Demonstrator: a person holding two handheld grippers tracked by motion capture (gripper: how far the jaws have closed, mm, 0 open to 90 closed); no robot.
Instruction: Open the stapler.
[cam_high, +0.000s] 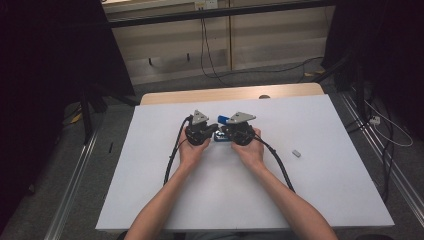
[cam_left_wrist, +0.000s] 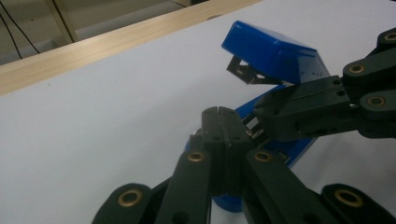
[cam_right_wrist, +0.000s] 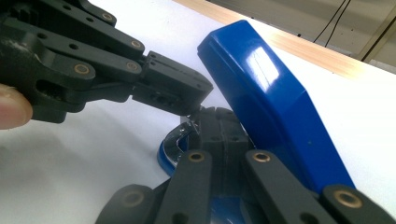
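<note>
grippers are held close together near the middle of the white counter (cam_high: 310, 200), one in each hand, with a blue stapler (cam_high: 222, 120) between them. the stapler is seen opened up: its blue top cover (cam_left_wrist: 275, 51) is tilted upward, away from the base (cam_left_wrist: 229, 203), which lies on the counter. in the left gripper view, the left gripper (cam_left_wrist: 218, 112) is seen with its two jaws pressed flat together, tips resting at the inner metal part of the stapler; whether anything thin is pinched between them cannot be told. the right gripper (cam_left_wrist: 266, 123) is seen entering that view from the right, its jaws also closed, its tip just beside the left gripper's tip and touching the metal magazine (cam_left_wrist: 247, 74) area under the raised cover. in the right gripper view, the right gripper (cam_right_wrist: 219, 114) is shown closed, lying alongside the underside of the lifted cover (cam_right_wrist: 275, 102), with a curved metal piece (cam_right_wrist: 176, 142) of the base just beside its tip, and the left gripper (cam_right_wrist: 187, 100) coming in from the left to meet it. black cables (cam_high: 172, 155) are trailed from both grippers across the counter toward the person. a small grey object (cam_high: 296, 153) lies apart on the counter, to the right of the right hand (cam_high: 250, 150). a wooden edge (cam_high: 230, 94) is seen along the far side of the counter.
</note>
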